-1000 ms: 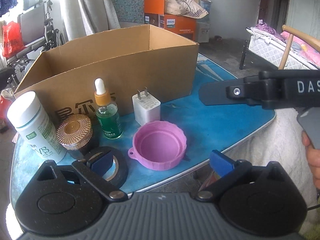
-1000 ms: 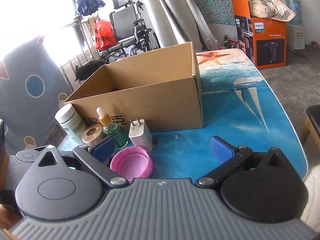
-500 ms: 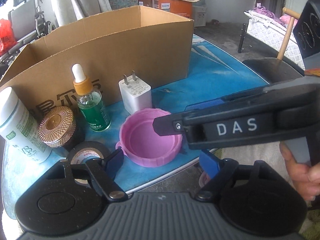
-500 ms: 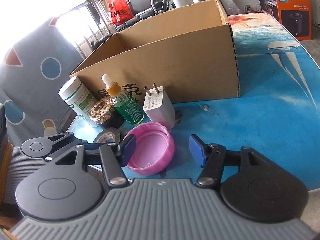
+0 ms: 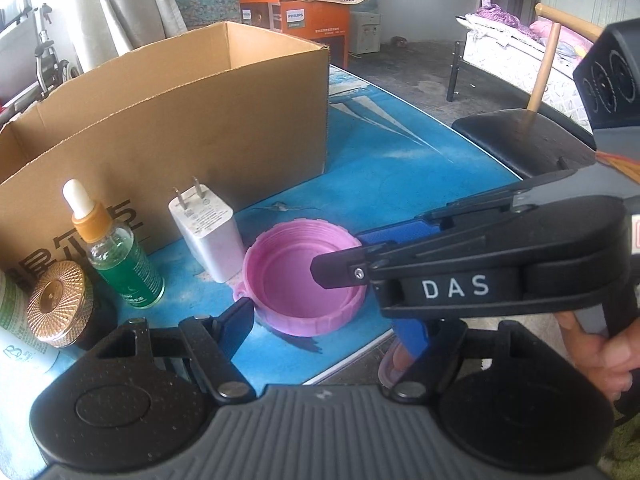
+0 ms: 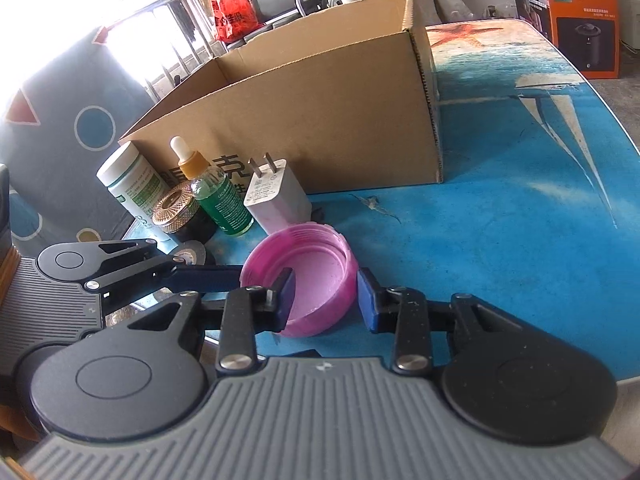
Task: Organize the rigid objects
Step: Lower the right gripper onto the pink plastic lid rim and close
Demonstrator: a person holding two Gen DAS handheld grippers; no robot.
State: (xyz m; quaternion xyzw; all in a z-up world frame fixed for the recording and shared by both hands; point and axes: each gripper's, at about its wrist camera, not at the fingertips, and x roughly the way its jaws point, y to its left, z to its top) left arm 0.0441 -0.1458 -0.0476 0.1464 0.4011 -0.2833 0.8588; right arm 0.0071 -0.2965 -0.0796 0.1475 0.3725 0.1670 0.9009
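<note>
The right gripper (image 6: 326,298) straddles the near right wall of the pink cap (image 6: 316,268): its left pad sits inside the cap, its right pad just outside the rim. Its jaws have just been closing with the cap wall between them; the right pad appears to touch the rim, the left pad still stands off the wall, so the pinch is not complete. The left gripper (image 5: 328,330) hovers at the near edge of the table (image 6: 520,208), its jaws partly spread and just been closing, holding nothing; its left pad is near the cap's small loop (contact cannot be confirmed). A hand (image 5: 600,344) holds the right gripper's handle at far right.

The pink cap lies open side up on the blue table, near its front edge. Just left of it and farther back stands a white charger plug (image 6: 276,196), prongs up. Left again: a green dropper bottle (image 6: 220,196), a gold-lidded jar (image 6: 180,212), a white bottle with green label (image 6: 128,184), and a tape roll (image 6: 192,256) partly hidden behind the left gripper. Behind the row stands an open cardboard box (image 6: 320,120). An orange Philips carton (image 6: 576,20) stands beyond the table.
</note>
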